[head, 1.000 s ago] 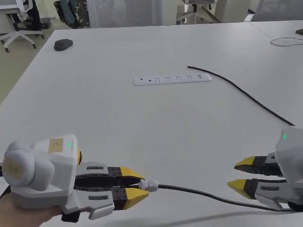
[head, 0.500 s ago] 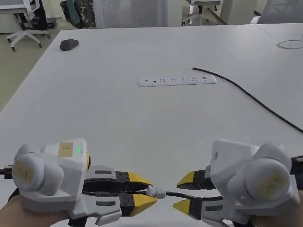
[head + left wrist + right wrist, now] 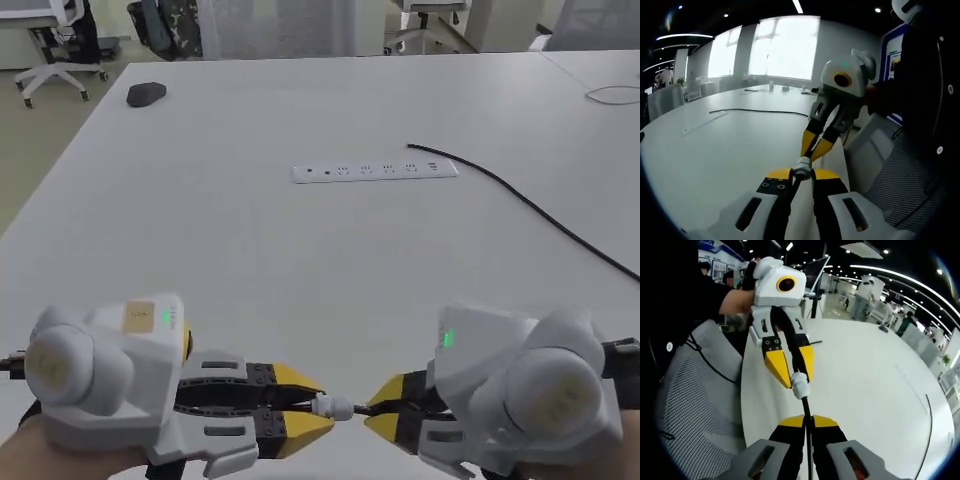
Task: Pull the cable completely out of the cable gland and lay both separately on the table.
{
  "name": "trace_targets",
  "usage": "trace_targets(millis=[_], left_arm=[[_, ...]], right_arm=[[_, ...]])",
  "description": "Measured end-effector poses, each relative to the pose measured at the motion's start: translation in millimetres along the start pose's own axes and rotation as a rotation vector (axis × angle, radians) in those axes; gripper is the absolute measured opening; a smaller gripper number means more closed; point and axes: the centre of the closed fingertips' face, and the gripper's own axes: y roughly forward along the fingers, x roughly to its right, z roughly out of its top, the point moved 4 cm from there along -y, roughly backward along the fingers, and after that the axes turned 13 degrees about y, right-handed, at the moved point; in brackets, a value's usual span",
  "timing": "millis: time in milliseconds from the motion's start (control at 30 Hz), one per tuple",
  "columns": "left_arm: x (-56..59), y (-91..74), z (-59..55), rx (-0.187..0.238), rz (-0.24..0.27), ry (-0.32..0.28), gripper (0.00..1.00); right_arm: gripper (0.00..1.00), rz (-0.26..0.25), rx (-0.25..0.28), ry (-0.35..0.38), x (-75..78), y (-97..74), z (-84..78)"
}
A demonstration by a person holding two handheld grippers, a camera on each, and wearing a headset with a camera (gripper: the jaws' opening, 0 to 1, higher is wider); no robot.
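With the white cable gland [image 3: 332, 407] clenched between the fingers of the left gripper [image 3: 312, 406], low over the near edge of the surface [image 3: 300, 260], the work stands at the grip just before the pull: gland and black cable [image 3: 806, 409] are not yet apart. The right gripper [image 3: 384, 408] faces the left one tip to tip, and its fingers are closed on the cable just beside the gland's mouth. In the right gripper view the cable runs straight from between that gripper's own yellow tips into the gland, with hardly any gap on either side. Both things are held between the two grippers, not lying free on the surface

As I judge it, the next move is for the right hand to draw away along the cable's own line while the left holds the gland still. A crooked pull could bind the cable in the gland or let it slip through the fingers. After that each piece needs its own spot on the surface

Half a second ago the right fingers stood wide open astride the cable; a second ago that gripper was well off to the right, with a long run of cable bare. The left grip on the gland looks unchanged
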Motion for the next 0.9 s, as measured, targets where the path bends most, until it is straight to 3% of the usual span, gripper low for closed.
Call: trace_targets(millis=[333,567,667,900], left_arm=[[-8.3,-14.9,2.9,0.011,0.048,0.005,0.15],[-8.0,-16.7,2.4,0.012,0.057,0.005,0.15],[-8.6,-20.4,0.8,0.014,0.073,0.007,0.15],[-10.7,-31.0,-4.3,0.005,0.098,-0.003,0.15]], right_arm=[[0.0,-0.168,-0.021,0.115,47.4,-36.8,-37.0],[0.0,-0.227,-0.011,0.175,67.6,-49.9,-51.6],[0.0,-0.281,-0.031,0.186,80.1,-55.6,-61.6],[0.0,-0.337,-0.073,0.239,101.8,-61.7,-87.5]])
